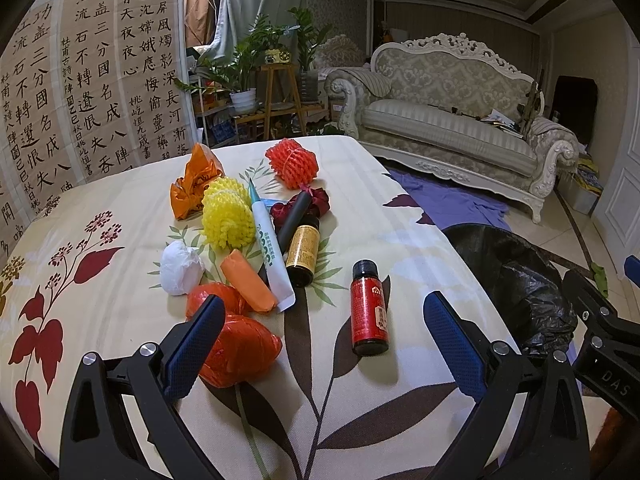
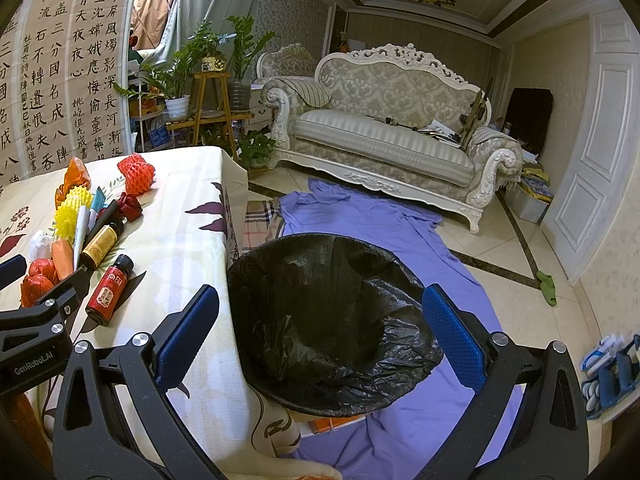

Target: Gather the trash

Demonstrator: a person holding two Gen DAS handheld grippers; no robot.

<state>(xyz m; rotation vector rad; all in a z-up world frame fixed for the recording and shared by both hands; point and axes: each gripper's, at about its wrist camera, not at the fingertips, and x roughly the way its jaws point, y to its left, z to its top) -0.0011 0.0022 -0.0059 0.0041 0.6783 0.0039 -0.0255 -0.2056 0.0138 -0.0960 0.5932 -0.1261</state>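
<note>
Only rightward, bin's (image 2: 332,320) black-lined interior

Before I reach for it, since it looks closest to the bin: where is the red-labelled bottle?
The red-labelled bottle lies on the tablecloth near the table's right edge, just right of the brown bottle, with the black-lined bin beyond that edge.

Left cam sits low over the table (image 1: 120,208), facing the sofa (image 1: 452,128). Right cam hangs over the bin (image 2: 332,320) beside it. Both catch the red bottle (image 1: 369,312).
</note>
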